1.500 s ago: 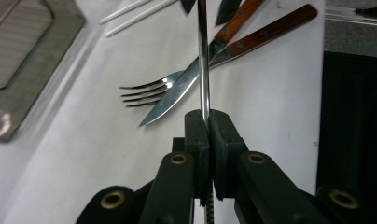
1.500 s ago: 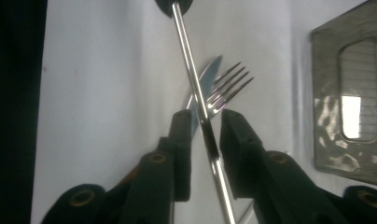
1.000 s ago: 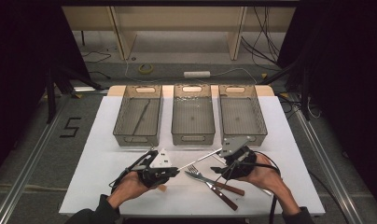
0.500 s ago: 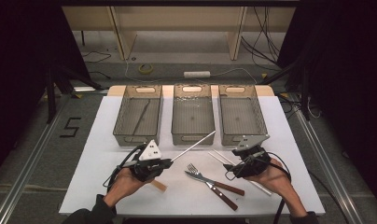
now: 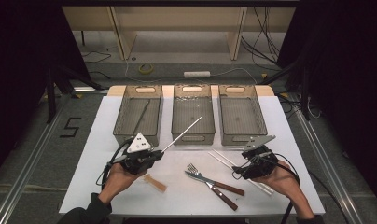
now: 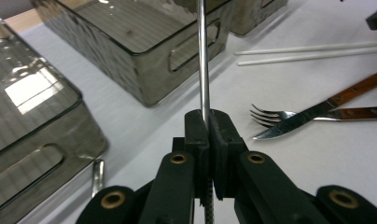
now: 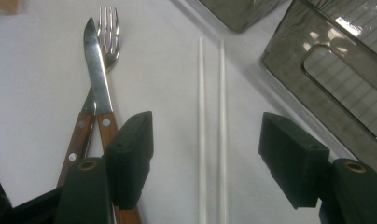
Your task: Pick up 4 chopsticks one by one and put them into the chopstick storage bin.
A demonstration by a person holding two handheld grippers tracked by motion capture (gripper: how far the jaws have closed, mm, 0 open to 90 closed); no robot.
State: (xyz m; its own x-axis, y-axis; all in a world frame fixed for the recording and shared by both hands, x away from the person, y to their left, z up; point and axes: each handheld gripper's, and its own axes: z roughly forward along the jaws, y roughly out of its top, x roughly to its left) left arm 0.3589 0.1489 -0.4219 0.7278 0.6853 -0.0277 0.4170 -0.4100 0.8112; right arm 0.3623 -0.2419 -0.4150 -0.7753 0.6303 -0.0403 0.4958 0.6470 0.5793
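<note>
Cutlery sorting looks only begun: the left bin (image 5: 139, 114) holds one thin rod, the middle bin (image 5: 192, 113) and right bin (image 5: 241, 113) look bare. Left gripper (image 5: 155, 154) is clamped on a metal chopstick (image 5: 182, 134), lifted toward the middle bin. Right gripper (image 7: 205, 156), its jaws just widened, straddles the white chopsticks (image 7: 211, 116) untouched; knife (image 5: 213, 182) and fork (image 5: 210, 184) wait near the table's (image 5: 280, 140) front edge, with free room around.

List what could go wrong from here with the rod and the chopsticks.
The left gripper pinches the metal rod at its very end, so the long free length may swing, slip, or knock the middle bin that its tip hangs over. The right gripper, jaws just opened, straddles two thin white chopsticks lying flat; closing might catch only one or skid off. The knife and fork lie close beside its left jaw.
</note>
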